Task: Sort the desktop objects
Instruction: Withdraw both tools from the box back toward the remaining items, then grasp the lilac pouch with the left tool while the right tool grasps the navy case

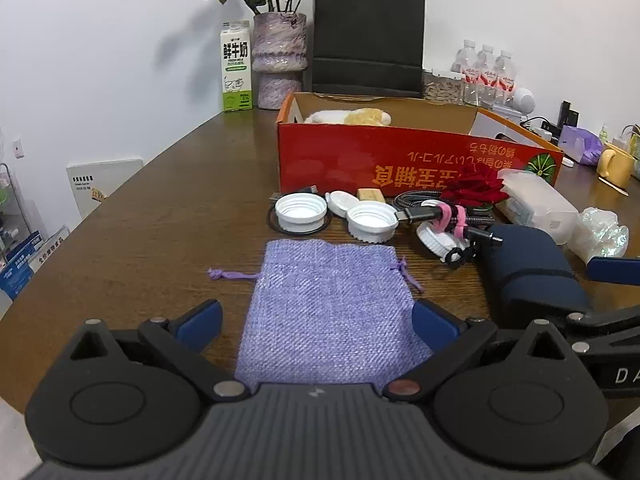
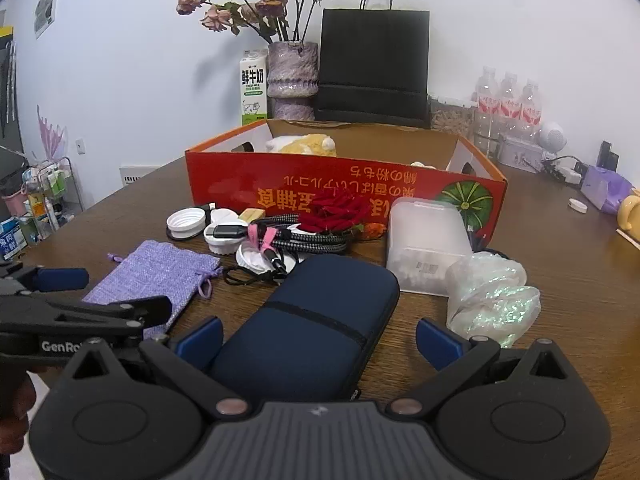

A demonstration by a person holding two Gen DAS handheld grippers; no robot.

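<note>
On the brown wooden table [image 1: 140, 216] the left gripper [image 1: 318, 320] hangs low with its blue fingers spread wide on either side of a flat lilac drawstring pouch [image 1: 332, 312], holding nothing. The right gripper [image 2: 318, 338] is likewise spread wide, its fingers flanking the near end of a navy zip case [image 2: 316, 320] without gripping it; whether a pad brushes the case is hard to judge from this angle.

Beyond the pouch lies a small heap: two white screw caps [image 1: 300, 210], a braided cable [image 1: 420, 204] bound with a pink tie, a red fabric rose [image 1: 476, 188] and a small wooden block [image 1: 370, 195]. Behind them stands an open red cardboard box [image 1: 360, 160] holding a yellow-and-white plush toy [image 1: 352, 117].

The right wrist view shows the case whole, along with a frosted plastic box [image 2: 428, 240] and a crumpled iridescent wrapper [image 2: 492, 292] just beside it; the left view catches only their edges at its right margin. The right view also shows the left gripper from the side, over the pouch's near corner. The left view alone shows a white board leaning against the wall off the table's left edge. Both views show a milk carton [image 2: 254, 92], a vase of dried roses [image 2: 292, 76] and a black paper bag [image 2: 374, 64] by the far wall.
</note>
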